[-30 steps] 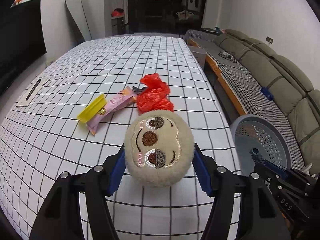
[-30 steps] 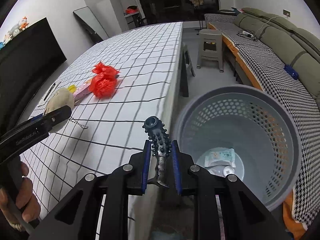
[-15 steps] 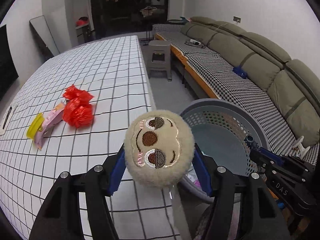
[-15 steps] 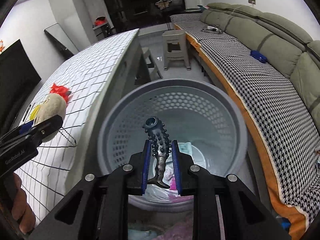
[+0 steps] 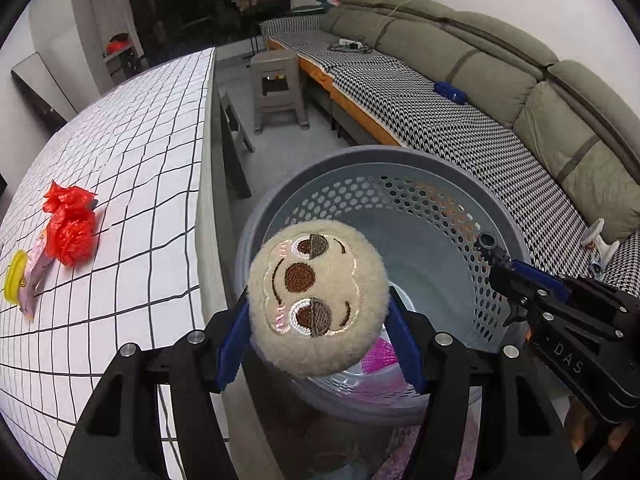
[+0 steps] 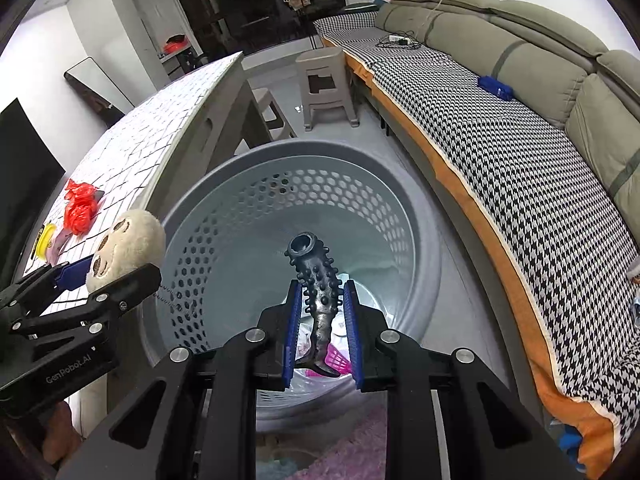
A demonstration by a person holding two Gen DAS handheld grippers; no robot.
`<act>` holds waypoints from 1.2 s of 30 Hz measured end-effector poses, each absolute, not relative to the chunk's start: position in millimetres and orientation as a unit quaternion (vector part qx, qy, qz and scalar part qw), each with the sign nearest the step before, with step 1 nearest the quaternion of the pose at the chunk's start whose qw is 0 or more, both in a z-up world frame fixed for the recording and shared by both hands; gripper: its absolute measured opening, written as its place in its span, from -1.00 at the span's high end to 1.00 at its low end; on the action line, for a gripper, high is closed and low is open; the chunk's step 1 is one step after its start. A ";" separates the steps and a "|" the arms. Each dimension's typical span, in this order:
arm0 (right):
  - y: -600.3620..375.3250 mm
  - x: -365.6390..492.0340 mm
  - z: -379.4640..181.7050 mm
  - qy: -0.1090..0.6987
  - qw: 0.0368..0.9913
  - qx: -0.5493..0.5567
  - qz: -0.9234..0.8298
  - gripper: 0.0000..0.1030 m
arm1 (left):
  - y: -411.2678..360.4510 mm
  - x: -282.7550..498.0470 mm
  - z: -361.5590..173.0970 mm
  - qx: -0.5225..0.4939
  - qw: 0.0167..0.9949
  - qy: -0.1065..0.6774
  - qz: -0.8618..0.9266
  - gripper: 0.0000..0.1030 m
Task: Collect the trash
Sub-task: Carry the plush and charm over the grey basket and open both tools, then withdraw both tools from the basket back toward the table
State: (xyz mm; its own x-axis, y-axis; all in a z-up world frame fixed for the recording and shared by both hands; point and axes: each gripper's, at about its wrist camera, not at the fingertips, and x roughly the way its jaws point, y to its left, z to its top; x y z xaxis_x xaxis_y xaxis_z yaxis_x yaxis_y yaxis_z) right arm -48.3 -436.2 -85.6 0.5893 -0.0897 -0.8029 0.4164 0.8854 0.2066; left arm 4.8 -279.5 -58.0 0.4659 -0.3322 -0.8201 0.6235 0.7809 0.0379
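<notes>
My left gripper (image 5: 318,312) is shut on a round beige plush sloth face (image 5: 318,296) and holds it over the near left rim of the grey perforated basket (image 5: 400,168). My right gripper (image 6: 320,312) is shut on a dark studded rubber piece (image 6: 318,280), held upright above the basket's opening (image 6: 224,184). The basket stands on the floor beside the table, with pink and white trash at its bottom (image 6: 338,360). The plush also shows in the right wrist view (image 6: 128,244), and the right gripper shows at the right of the left wrist view (image 5: 504,268).
The table with a white grid cloth (image 5: 132,152) is left of the basket; on it lie a red plastic bag (image 5: 70,224), a pink wrapper (image 5: 36,276) and a yellow lid (image 5: 14,276). A grey stool (image 5: 278,88) and a long sofa (image 5: 500,92) stand beyond.
Both grippers have swung right from over the table to above the basket, each still holding its item. The right gripper has come lower and closer over the basket's opening.
</notes>
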 end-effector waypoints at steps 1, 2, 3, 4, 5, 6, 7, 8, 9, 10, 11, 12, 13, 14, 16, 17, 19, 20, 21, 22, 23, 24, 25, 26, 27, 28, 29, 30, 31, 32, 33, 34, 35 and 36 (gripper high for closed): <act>-436.4 -48.1 -86.3 0.429 0.871 0.190 -0.145 0.60 | -280.1 4.6 -58.7 0.169 0.839 0.432 -0.285 -0.20; -435.9 -47.6 -86.4 0.429 0.871 0.190 -0.144 0.60 | -280.9 4.5 -59.3 0.170 0.838 0.433 -0.284 -0.20; -436.4 -46.9 -86.9 0.429 0.871 0.190 -0.143 0.60 | -281.2 5.2 -60.0 0.170 0.838 0.434 -0.283 -0.20; -436.5 -46.6 -87.3 0.429 0.872 0.189 -0.142 0.60 | -281.5 4.8 -60.9 0.171 0.838 0.435 -0.282 -0.21; -436.5 -46.2 -87.4 0.429 0.872 0.189 -0.142 0.60 | -281.7 5.2 -61.8 0.171 0.838 0.436 -0.281 -0.22; -435.8 -46.1 -87.2 0.429 0.872 0.189 -0.141 0.60 | -282.2 5.2 -62.4 0.171 0.837 0.438 -0.280 -0.23; -435.9 -45.9 -87.4 0.429 0.872 0.189 -0.141 0.60 | -282.0 5.5 -62.8 0.170 0.837 0.438 -0.280 -0.23; -435.9 -45.8 -87.5 0.429 0.872 0.189 -0.141 0.60 | -282.4 5.7 -62.7 0.170 0.837 0.438 -0.279 -0.23; -436.0 -45.9 -87.9 0.430 0.872 0.189 -0.141 0.60 | -282.0 5.5 -62.4 0.169 0.838 0.438 -0.279 -0.24; -435.4 -45.8 -88.0 0.430 0.872 0.189 -0.141 0.60 | -282.5 5.6 -61.5 0.169 0.838 0.437 -0.280 -0.26; -435.5 -46.3 -87.7 0.429 0.872 0.189 -0.143 0.60 | -282.1 5.3 -61.1 0.169 0.839 0.436 -0.279 -0.28; -435.4 -47.1 -86.9 0.426 0.873 0.190 -0.144 0.60 | -282.3 5.4 -61.2 0.169 0.839 0.436 -0.279 -0.29; -435.6 -47.4 -86.5 0.425 0.873 0.190 -0.143 0.59 | -281.7 5.1 -61.1 0.168 0.839 0.436 -0.278 -0.29; -435.8 -47.9 -85.8 0.423 0.874 0.191 -0.143 0.56 | -282.0 6.1 -60.8 0.168 0.840 0.435 -0.278 -0.31; -436.4 -49.4 -84.3 0.418 0.876 0.191 -0.145 0.41 | -281.1 5.8 -59.7 0.168 0.841 0.434 -0.276 -0.39; -436.3 -50.1 -83.4 0.415 0.877 0.191 -0.146 0.33 | -280.9 5.8 -58.9 0.167 0.842 0.433 -0.275 -0.43; -436.4 -50.4 -82.3 0.413 0.878 0.192 -0.147 0.30 | -280.0 5.6 -57.3 0.165 0.844 0.431 -0.274 -0.45; -436.3 -50.3 -82.0 0.414 0.878 0.191 -0.146 0.30 | -279.4 5.5 -57.0 0.164 0.844 0.431 -0.274 -0.45; -435.9 -50.3 -81.8 0.414 0.878 0.191 -0.146 0.29 | -279.2 5.5 -56.6 0.163 0.845 0.431 -0.273 -0.45; -435.6 -50.4 -81.9 0.413 0.878 0.191 -0.146 0.28 | -277.9 5.9 -56.3 0.162 0.845 0.431 -0.273 -0.46; -435.3 -50.4 -81.6 0.413 0.878 0.192 -0.146 0.27 | -277.1 6.4 -56.2 0.161 0.845 0.432 -0.273 -0.46; -435.0 -50.6 -81.6 0.413 0.878 0.193 -0.146 0.26 | -276.5 6.7 -56.1 0.161 0.845 0.432 -0.272 -0.46; -434.9 -50.9 -81.5 0.412 0.878 0.194 -0.146 0.25 | -276.0 6.6 -56.0 0.161 0.845 0.432 -0.272 -0.46; -434.1 -51.0 -80.9 0.412 0.878 0.194 -0.146 0.25 | -275.4 7.1 -55.6 0.160 0.845 0.432 -0.272 -0.46; -434.5 -51.6 -80.8 0.412 0.878 0.194 -0.146 0.25 | -274.5 7.1 -54.9 0.160 0.845 0.431 -0.273 -0.46; -434.5 -51.7 -80.8 0.412 0.878 0.195 -0.145 0.25 | -273.9 7.1 -54.7 0.159 0.845 0.431 -0.273 -0.46; -434.4 -51.9 -80.3 0.412 0.878 0.196 -0.145 0.24 | -273.3 7.0 -54.4 0.159 0.845 0.431 -0.273 -0.46; -434.2 -52.7 -79.8 0.411 0.879 0.196 -0.144 0.24 | -273.7 7.2 -53.8 0.158 0.846 0.431 -0.273 -0.46; -433.8 -52.9 -79.2 0.410 0.879 0.196 -0.144 0.23 | -273.2 7.2 -53.4 0.158 0.846 0.430 -0.273 -0.46; -433.2 -53.0 -78.6 0.409 0.879 0.196 -0.145 0.22 | -272.0 6.6 -53.4 0.157 0.846 0.430 -0.273 -0.46; -432.6 -53.0 -78.0 0.409 0.879 0.196 -0.145 0.22 | -271.7 6.2 -53.2 0.157 0.847 0.429 -0.273 -0.46; -432.1 -53.1 -77.5 0.409 0.880 0.196 -0.145 0.22 | -271.0 6.0 -52.8 0.156 0.847 0.429 -0.273 -0.46; -431.9 -53.2 -77.0 0.408 0.880 0.196 -0.146 0.21 | -269.0 5.9 -52.2 0.156 0.847 0.429 -0.273 -0.46; -431.6 -53.4 -76.7 0.408 0.880 0.196 -0.146 0.21 | -268.6 5.6 -51.6 0.155 0.847 0.428 -0.273 -0.46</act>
State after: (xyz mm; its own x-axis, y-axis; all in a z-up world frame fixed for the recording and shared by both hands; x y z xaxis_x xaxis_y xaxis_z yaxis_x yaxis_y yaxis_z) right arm -53.4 -431.6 -76.7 0.6246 -0.0970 -0.7749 0.4166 0.8807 0.2255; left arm 5.6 -268.6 -51.6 0.4843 -0.3290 -0.8107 0.5950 0.8032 0.0295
